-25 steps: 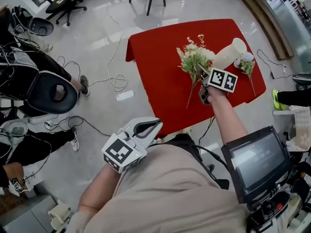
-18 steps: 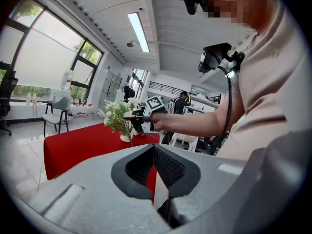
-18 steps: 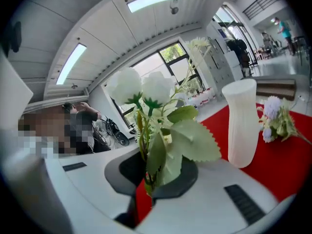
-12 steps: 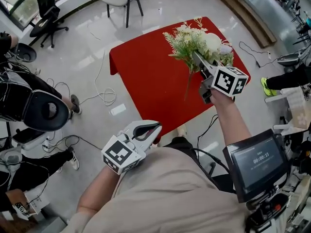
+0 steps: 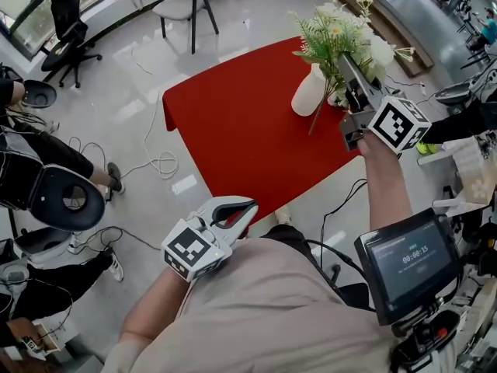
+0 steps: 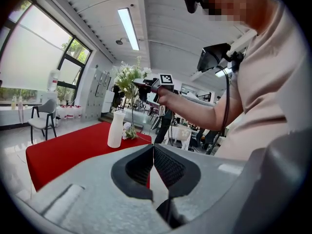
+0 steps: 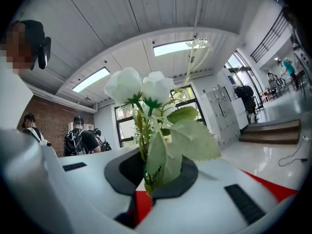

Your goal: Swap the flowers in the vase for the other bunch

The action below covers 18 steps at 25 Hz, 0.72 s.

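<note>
Has lifted the bunch (image 5: 335, 33), stems pinched in the right hand-held gripper (image 5: 347, 67), high above the counter's (image 5: 233, 130) far right edge, clear of the upright vase (image 5: 309, 92). Left hand-held gripper (image 5: 237, 208) clenched, empty. Probably light, floppy; best held on stems.

An open office-like lab hall: swivel chairs (image 5: 66, 22), loose floor cables (image 5: 159, 162), lockers (image 6: 100, 89), ceiling strip lights (image 6: 127, 28)

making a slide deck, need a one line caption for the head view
Right gripper shut on a flower bunch held above the red table near the white vase; left gripper shut, empty.
</note>
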Tool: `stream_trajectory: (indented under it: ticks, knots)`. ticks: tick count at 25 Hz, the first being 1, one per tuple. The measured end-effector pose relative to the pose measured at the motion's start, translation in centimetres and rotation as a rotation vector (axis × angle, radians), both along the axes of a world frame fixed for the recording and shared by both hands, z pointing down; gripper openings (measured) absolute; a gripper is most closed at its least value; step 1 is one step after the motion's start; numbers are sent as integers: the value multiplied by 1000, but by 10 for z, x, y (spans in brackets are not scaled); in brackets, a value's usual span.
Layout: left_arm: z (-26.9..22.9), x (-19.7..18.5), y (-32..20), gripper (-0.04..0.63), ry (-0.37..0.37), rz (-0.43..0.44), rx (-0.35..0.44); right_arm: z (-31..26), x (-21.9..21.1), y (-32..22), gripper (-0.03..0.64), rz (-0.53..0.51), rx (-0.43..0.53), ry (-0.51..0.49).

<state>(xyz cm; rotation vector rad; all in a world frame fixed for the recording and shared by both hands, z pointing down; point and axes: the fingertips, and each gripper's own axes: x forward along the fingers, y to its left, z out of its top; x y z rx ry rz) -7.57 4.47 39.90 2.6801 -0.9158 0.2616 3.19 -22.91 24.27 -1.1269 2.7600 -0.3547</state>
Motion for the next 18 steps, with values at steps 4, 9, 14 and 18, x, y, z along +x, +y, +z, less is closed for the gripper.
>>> stream_trajectory:
  ticks: [4, 9, 14, 18]
  knots:
    - [-2, 2, -20, 8, -3, -18, 8, -29, 10, -21, 32, 22, 76, -4]
    - [11, 12, -40, 8, -9, -40, 19, -36, 18, -39, 32, 10, 136, -26]
    - [-2, 33, -70, 8, -9, -83, 18, -57, 29, -72, 32, -10, 184, -27]
    - [-3, 45, -90, 8, -14, -109, 10, -63, 34, -95, 32, -23, 221, -37]
